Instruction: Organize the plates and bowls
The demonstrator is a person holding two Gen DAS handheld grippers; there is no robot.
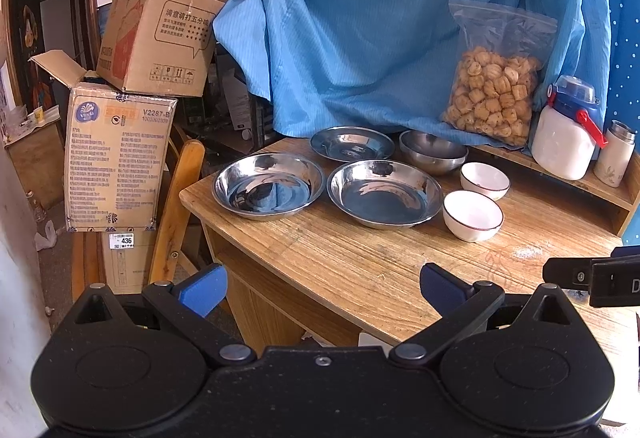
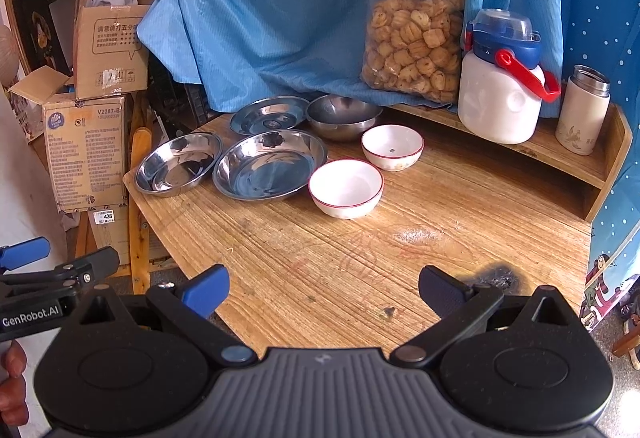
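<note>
Three shiny steel plates sit at the far left of the wooden table (image 1: 360,270): one at the left edge (image 1: 268,184), one in the middle (image 1: 385,193), one behind (image 1: 352,144). A steel bowl (image 1: 433,152) stands behind them. Two white red-rimmed bowls rest to the right, the near one (image 1: 473,215) and the far one (image 1: 485,180). The right wrist view shows the same steel plates (image 2: 270,165), steel bowl (image 2: 344,117) and white bowls (image 2: 346,188). My left gripper (image 1: 323,288) and right gripper (image 2: 324,288) hover open over the table's near part, both holding nothing.
A raised wooden shelf (image 2: 560,154) at the back right carries a white jug with a blue lid (image 2: 500,94), a small flask (image 2: 584,110) and a bag of snacks (image 2: 416,38). Blue cloth (image 1: 380,18) hangs behind. Cardboard boxes (image 1: 120,154) and a wooden chair (image 1: 180,206) stand left of the table.
</note>
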